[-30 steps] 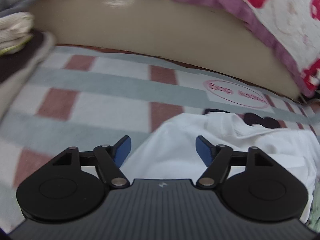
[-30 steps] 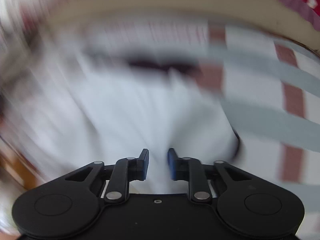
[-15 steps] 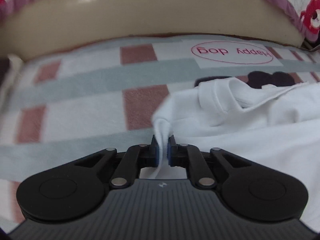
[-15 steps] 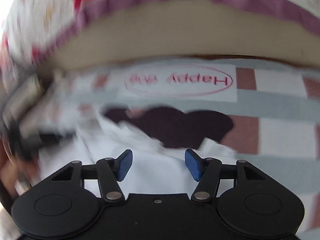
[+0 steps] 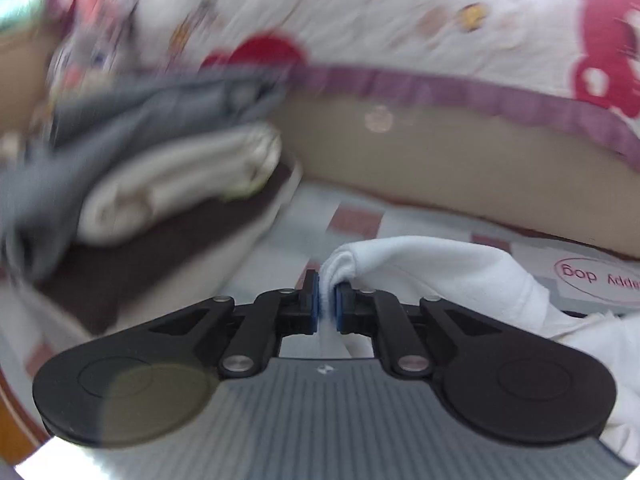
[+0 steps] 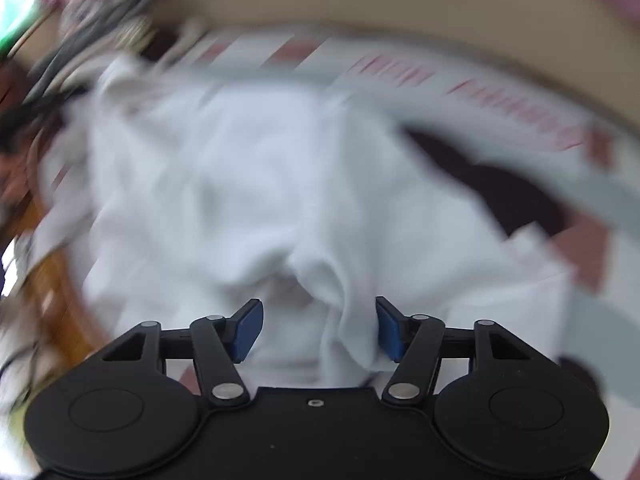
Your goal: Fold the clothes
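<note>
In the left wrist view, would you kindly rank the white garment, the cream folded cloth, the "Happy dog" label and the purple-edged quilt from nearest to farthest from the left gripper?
1. White garment: pinched in the left gripper.
2. "Happy dog" label: on the checked blanket, right; and cream folded cloth: on the stack, upper left. Too close to call.
3. Purple-edged quilt: across the top, behind everything.
</note>
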`<state>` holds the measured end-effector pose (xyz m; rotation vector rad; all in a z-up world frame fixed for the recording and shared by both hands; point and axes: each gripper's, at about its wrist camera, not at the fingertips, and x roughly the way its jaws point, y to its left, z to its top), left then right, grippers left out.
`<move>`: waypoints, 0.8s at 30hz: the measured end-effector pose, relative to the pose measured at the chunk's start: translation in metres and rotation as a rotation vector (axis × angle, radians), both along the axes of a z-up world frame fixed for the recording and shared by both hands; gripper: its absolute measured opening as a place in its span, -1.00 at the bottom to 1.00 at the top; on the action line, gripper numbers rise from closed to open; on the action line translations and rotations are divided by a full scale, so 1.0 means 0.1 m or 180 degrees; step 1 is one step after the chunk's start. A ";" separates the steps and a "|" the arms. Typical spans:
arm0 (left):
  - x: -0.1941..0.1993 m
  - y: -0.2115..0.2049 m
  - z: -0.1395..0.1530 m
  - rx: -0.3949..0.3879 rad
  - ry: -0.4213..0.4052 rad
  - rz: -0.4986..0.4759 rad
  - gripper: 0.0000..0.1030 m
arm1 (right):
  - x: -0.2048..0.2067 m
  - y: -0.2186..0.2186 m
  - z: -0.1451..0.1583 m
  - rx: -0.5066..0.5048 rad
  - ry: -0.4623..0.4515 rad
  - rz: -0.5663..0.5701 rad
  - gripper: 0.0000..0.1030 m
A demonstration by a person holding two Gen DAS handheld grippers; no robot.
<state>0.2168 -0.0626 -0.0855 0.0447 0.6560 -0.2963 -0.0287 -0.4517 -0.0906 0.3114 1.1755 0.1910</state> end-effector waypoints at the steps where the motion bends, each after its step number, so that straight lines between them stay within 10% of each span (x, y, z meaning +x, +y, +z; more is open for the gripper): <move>1: 0.05 0.04 -0.03 -0.0029 0.0102 0.0072 -0.86 | 0.02 0.07 0.00 0.0055 0.0074 0.0165 0.27; 10: 0.15 -0.04 -0.29 0.0146 0.0256 0.0117 -0.86 | 0.22 -0.18 0.81 0.0534 -0.0690 0.0174 0.30; 19: 0.16 0.05 -0.24 0.0001 0.0222 -0.0015 -0.86 | 1.16 -0.36 0.02 0.0196 -0.0104 -0.0666 0.30; 21: 0.15 0.04 -0.26 0.0035 0.0213 0.0003 -0.85 | 1.14 -0.33 -0.15 0.0605 -0.0062 -0.0725 -0.75; 24: 0.17 0.03 -0.33 0.0175 0.0266 0.0007 -0.85 | 0.80 0.04 0.01 0.1447 -0.0232 -0.0392 -0.78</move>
